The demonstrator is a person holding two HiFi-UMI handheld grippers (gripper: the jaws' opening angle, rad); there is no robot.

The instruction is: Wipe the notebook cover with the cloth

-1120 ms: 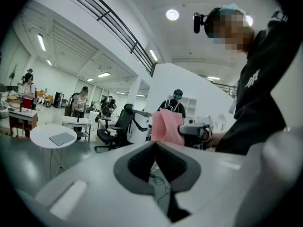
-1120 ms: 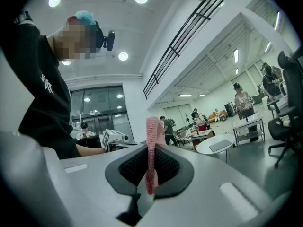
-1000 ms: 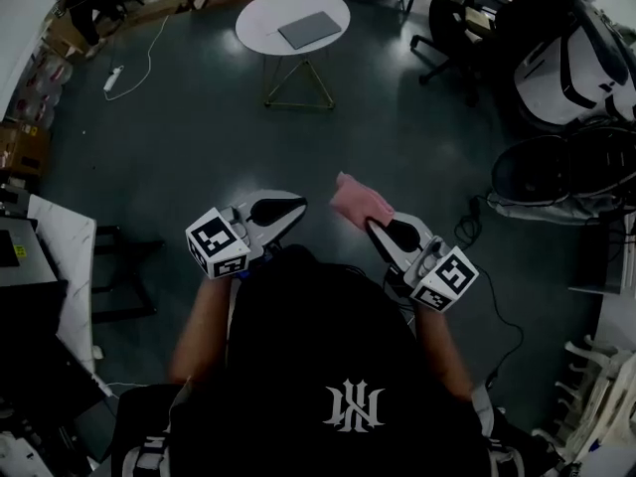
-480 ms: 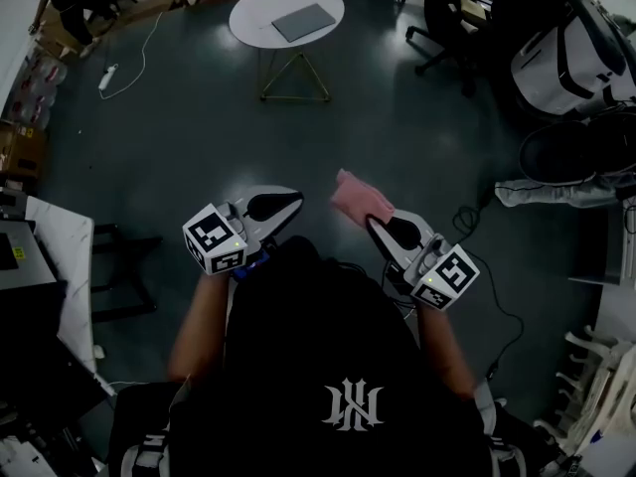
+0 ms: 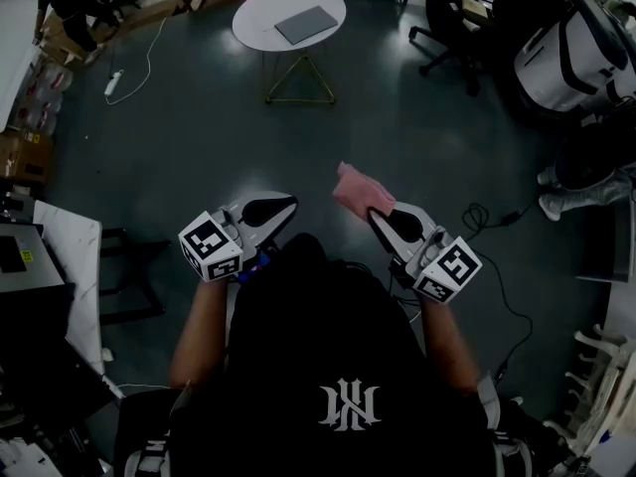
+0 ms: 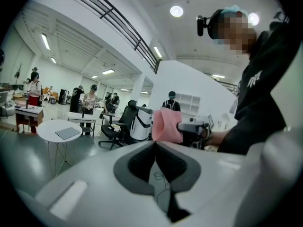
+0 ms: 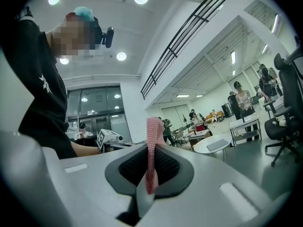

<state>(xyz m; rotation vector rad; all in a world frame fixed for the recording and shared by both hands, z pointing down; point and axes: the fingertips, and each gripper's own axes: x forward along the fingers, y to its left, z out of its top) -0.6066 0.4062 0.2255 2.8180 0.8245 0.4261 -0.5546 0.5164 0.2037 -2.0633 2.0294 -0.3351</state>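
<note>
Cloth [image 7: 150, 141], pink with a ribbed, knitted look, is pinched edge-on between the jaws of my right gripper [image 5: 375, 214]. They are clamped on its lower end, and the rest stands up past the tips as a narrow strip. My left gripper [image 6: 155, 144] has its jaws pressed together with nothing between them. I hold both in front of my chest, apart from each other, over a dark, glossy floor [image 5: 199, 127].

The notebook [image 5: 307, 26], a flat grey rectangle, lies on a small round white table [image 5: 260, 30] with thin wire legs, well away from both grippers across the floor. A black office chair [image 5: 447, 23] stands to the right of that table. A dark cable [image 5: 477, 210] trails over the floor near my right gripper.

The pads [image 7: 166, 167] inside the jaws are black and finely textured, set in smooth grey shells.
</note>
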